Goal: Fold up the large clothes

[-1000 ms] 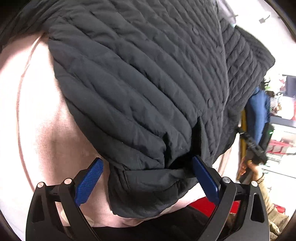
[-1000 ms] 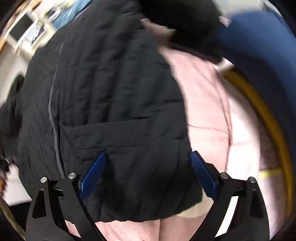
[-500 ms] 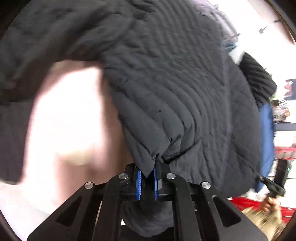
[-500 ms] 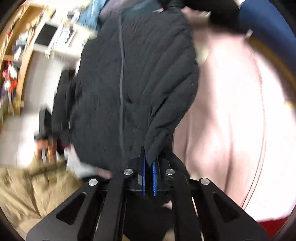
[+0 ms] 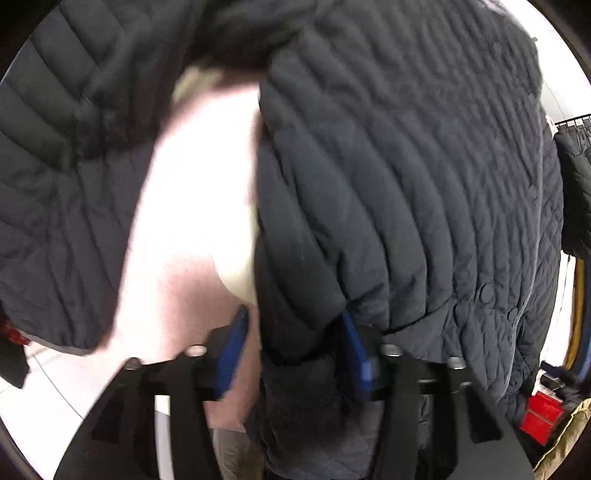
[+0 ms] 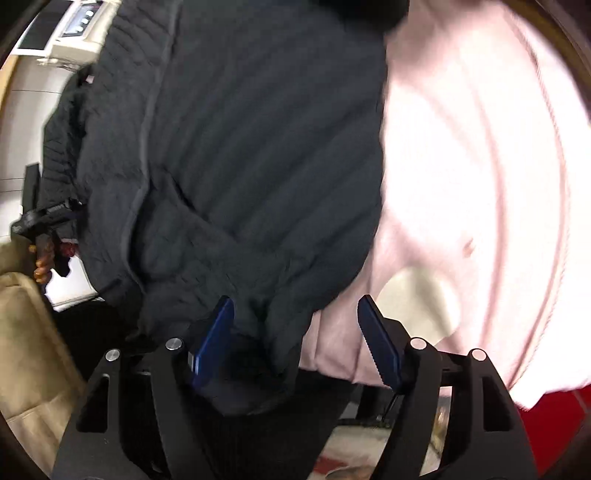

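Left gripper (image 5: pixel 295 350): jaws spread, just been opening; blue pads (image 5: pixel 232 354) apart with a bunched hem fold of the dark quilted jacket (image 5: pixel 388 166) lying between them, not visibly pinched. Pointed straight down over the garment's near edge. Judged a release after drawing that edge across.

Right gripper (image 6: pixel 295 336): jaws likewise spread, just been opening; a rumpled corner of the same jacket sitting between the pads, nearer the left-hand pad (image 6: pixel 214 339), the other pad standing clear over pink cloth. No squeeze evident. Tilted steeply downward.

Jacket: spread across the work surface, filling most of both views, one panel doubled over onto the body, a piped seam and round snaps visible near the hem. Fold judged partly made; both corners apparently set down to let the cloth settle. Padded fabric likely to spring back if left unsmoothed.

Surface: covered by a pale pink sheet (image 6: pixel 480 166), bare beside the jacket. Motion blur heavy in places.

Room: red container (image 5: pixel 539 421) low at the edge of the left view; further dark garments (image 5: pixel 576 184) hanging beyond; pale equipment (image 6: pixel 74 26) at the top of the right view. Khaki-clad part of a person (image 6: pixel 26 332) at lower left.
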